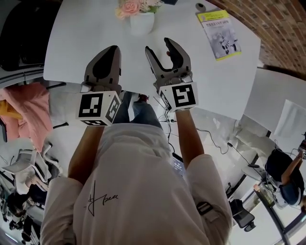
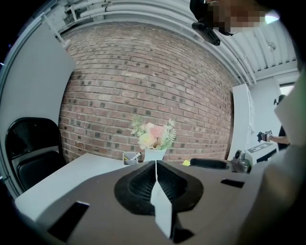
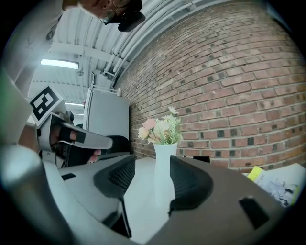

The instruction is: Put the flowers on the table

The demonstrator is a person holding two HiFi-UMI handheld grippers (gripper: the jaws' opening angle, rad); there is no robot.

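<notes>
Flowers [image 1: 135, 7] stand on the table [image 1: 91, 33] — left gripper [image 1: 114, 49] closed, right gripper [image 1: 158, 45] parted, empty.

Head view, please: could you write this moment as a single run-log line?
vase of flowers: upright on table | left gripper: shut, empty | right gripper: open, empty, short of vase

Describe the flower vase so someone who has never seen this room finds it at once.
Start at the large white table and look to its far side, toward the brick wall. There stands a slim white vase of pink and cream flowers. It is tall and upright, unlike the flat yellow-edged booklet lying to its right.
</notes>
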